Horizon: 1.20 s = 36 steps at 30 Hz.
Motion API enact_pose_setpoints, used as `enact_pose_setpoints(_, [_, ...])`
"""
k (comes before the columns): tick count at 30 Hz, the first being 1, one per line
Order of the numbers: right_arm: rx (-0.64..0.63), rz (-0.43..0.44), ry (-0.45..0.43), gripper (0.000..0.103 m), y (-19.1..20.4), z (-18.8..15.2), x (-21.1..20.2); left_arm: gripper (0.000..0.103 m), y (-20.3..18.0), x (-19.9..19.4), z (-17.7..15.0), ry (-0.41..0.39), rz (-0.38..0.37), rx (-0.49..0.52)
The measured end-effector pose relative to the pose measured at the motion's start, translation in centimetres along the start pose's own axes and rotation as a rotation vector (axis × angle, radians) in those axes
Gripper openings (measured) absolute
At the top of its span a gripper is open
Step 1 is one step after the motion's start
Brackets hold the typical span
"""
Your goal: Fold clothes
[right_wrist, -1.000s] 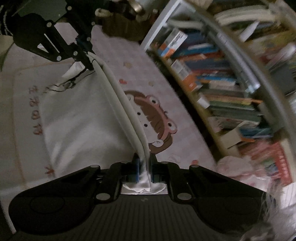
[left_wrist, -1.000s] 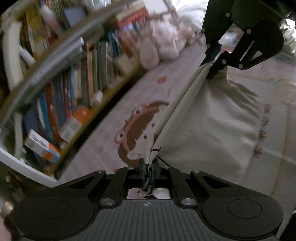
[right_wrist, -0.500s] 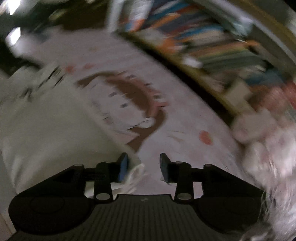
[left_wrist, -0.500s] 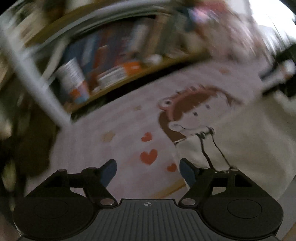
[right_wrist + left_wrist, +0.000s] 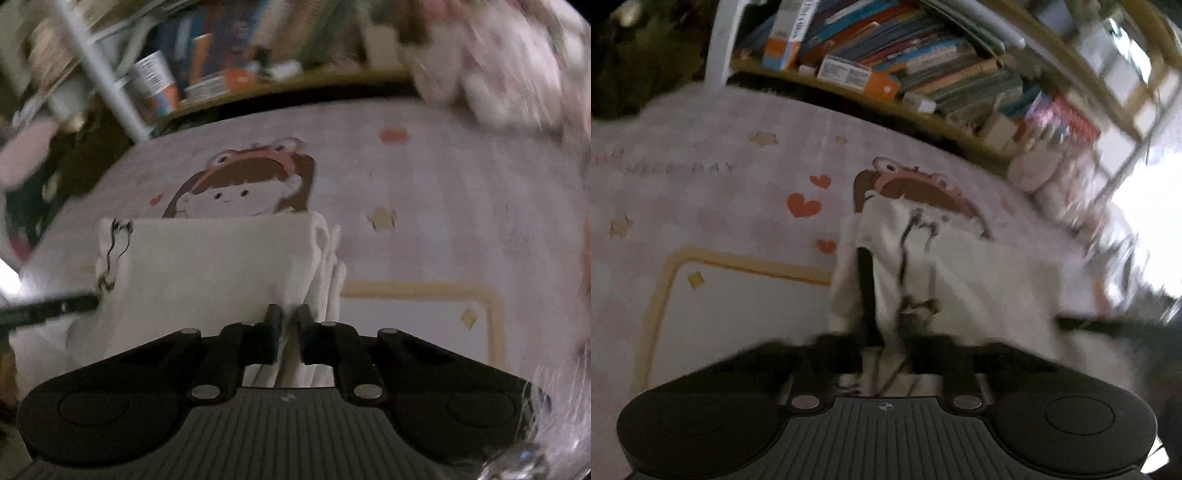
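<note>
White folded garment (image 5: 207, 266) lying flat on the pink play mat (image 5: 424, 192), on top of the drawn girl with the frog hat (image 5: 243, 184); placed there because the mat gives a wide soft floor for folding. Right tool (image 5: 286, 325) closed tight on the near right corner of the cloth, white layers pinched between its two black fingers (image 5: 274, 321); gripped at the corner so that edge can be lifted and carried over without the stacked layers (image 5: 328, 266) slipping apart. Left tool (image 5: 886, 350) blurry but closed too, with white cloth bunched between its fingers at the other near corner; black cord (image 5: 905, 243) of the garment dangling just ahead of it, probably a drawstring, though hard to tell. One corner in each tool, so the near edge stays straight and the next fold comes out neat. Other tool's dark arm (image 5: 48, 306) poking in at the left side, touching the cloth near the cord. Bookshelf (image 5: 923, 62) full of books behind the mat and a fluffy pink toy (image 5: 1045, 173) beside it, both well apart from the cloth. Looks about halfway done: already folded once or more, maybe one more fold to go.
</note>
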State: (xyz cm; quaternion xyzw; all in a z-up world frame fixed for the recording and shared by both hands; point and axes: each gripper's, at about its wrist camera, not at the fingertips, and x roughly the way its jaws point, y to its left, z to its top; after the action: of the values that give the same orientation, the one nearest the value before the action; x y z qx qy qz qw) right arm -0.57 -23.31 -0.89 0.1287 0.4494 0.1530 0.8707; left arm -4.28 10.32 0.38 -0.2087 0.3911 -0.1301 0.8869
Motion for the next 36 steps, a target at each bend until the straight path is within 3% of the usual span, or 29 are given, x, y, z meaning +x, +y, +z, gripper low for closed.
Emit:
enact_pose_setpoints(2, [0.019,0.013,0.001,0.008,-0.4,-0.1,0.1,0.003,-0.1,-1.6,0.1,-0.076,-0.080,-0.065])
enact_pose_setpoints(4, [0.019,0.028,0.004,0.008,-0.6,-0.1,0.1,0.003,0.9,-1.3,-0.3,-0.081,-0.061,-0.120])
enact_pose_setpoints(6, [0.018,0.044,0.008,0.008,-0.8,-0.1,0.2,0.004,3.2,0.6,-0.9,-0.013,-0.001,-0.229])
enact_pose_setpoints(8, [-0.002,0.046,0.012,0.009,-0.7,0.0,0.1,0.005,4.0,1.1,-1.2,-0.015,0.013,-0.276])
enact_pose_setpoints(14, [-0.008,0.063,0.005,0.009,-1.1,0.2,0.2,0.017,2.3,0.9,-0.5,-0.070,0.056,-0.215])
enact_pose_setpoints(17, [0.027,0.068,-0.022,0.020,-1.3,0.0,-0.9,0.024,2.4,1.5,-0.1,-0.052,0.057,-0.185])
enact_pose_setpoints(19, [0.049,0.053,-0.046,0.039,-1.3,-0.3,-2.0,0.024,2.6,2.1,0.2,-0.025,0.052,-0.175])
enact_pose_setpoints(22, [0.094,0.027,-0.081,0.045,-1.2,-1.4,-3.9,0.020,2.7,2.9,0.3,0.017,0.025,-0.166])
enact_pose_setpoints(24, [0.129,-0.006,-0.110,0.049,-1.0,-2.4,-4.9,0.003,2.6,2.9,0.3,0.024,-0.001,-0.146])
enact_pose_setpoints(29, [0.191,-0.098,-0.172,0.051,0.6,-4.6,-6.7,0.005,3.4,2.3,0.5,0.055,-0.063,-0.113])
enact_pose_setpoints(34, [0.263,-0.176,-0.228,0.055,2.4,-6.6,-7.9,0.021,4.1,2.5,2.0,0.113,-0.086,-0.076])
enact_pose_setpoints(36, [0.289,-0.198,-0.231,0.056,3.1,-7.5,-8.1,0.045,3.8,2.0,2.5,0.111,-0.074,-0.013])
